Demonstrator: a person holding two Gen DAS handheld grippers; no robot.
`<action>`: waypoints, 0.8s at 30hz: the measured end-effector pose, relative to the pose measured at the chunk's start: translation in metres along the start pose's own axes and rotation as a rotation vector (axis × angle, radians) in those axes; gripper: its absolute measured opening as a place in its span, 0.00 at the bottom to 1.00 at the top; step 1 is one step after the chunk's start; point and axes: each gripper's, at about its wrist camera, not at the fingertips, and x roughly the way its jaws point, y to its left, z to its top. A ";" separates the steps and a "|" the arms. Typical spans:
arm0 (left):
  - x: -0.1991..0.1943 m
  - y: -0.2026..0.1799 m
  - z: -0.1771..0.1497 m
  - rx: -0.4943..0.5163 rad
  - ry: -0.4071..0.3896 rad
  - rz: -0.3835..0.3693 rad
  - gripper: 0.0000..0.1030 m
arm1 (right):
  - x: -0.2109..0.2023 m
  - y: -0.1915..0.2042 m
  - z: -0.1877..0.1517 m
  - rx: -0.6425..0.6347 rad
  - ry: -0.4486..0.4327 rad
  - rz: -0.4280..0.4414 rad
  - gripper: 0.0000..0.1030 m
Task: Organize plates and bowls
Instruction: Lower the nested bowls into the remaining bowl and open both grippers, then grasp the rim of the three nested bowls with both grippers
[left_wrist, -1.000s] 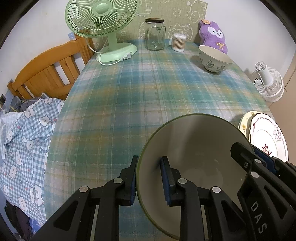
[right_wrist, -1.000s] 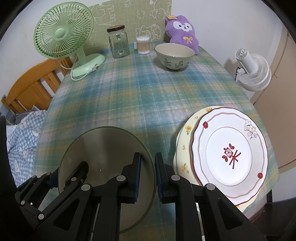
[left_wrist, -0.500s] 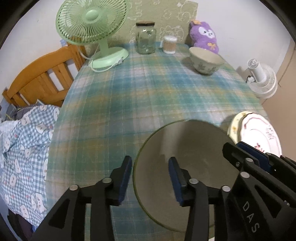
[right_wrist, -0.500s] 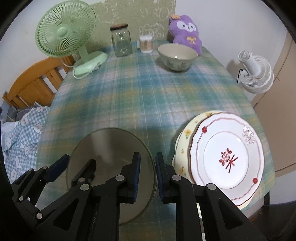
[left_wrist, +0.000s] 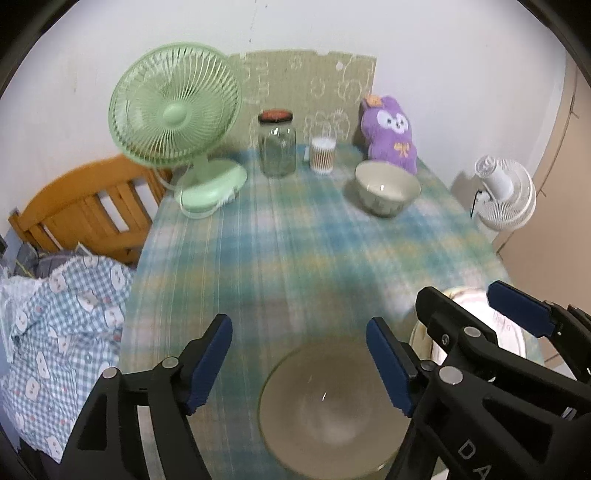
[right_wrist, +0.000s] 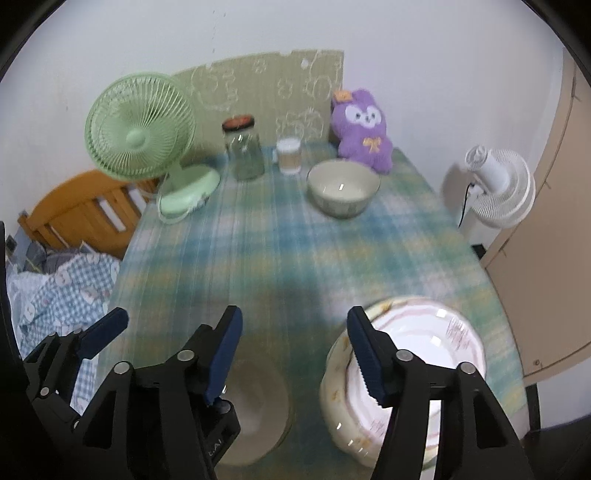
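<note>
Letting go is what has just happened: a second ago both tools were clamped on the rim of the grey-green plate (left_wrist: 328, 410), and now the left tool (left_wrist: 299, 360) and the right tool (right_wrist: 293, 350) have both come off it and risen, their jaws opening and already wide with nothing between them. The plate lies flat on the counter (left_wrist: 295, 251) near its front edge, below and between the two tools, no longer tilted as it was while carried. Just beside it, to its right, sits the stack of plates (right_wrist: 402, 373), a red-trimmed white one on top of a yellow-flowered one; the grey-green plate is next to that stack, not on it, and whether the rims touch is lost in the motion blur. The bowl (right_wrist: 343, 188) stands well apart at the far end of the counter, near the purple plush toy (right_wrist: 364, 129). By my reading, the set-down of this plate is done and both tools are free, so what likely remains is gathering the bowl and perhaps merging the plate with the stack.
</note>
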 end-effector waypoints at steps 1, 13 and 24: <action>0.001 -0.005 0.008 0.003 -0.012 0.004 0.75 | 0.000 -0.002 0.004 -0.002 -0.007 -0.001 0.63; 0.049 -0.065 0.086 -0.055 -0.032 0.024 0.77 | 0.046 -0.072 0.089 -0.046 -0.052 0.015 0.64; 0.125 -0.112 0.145 -0.119 -0.041 0.112 0.75 | 0.124 -0.125 0.160 -0.086 -0.052 0.059 0.64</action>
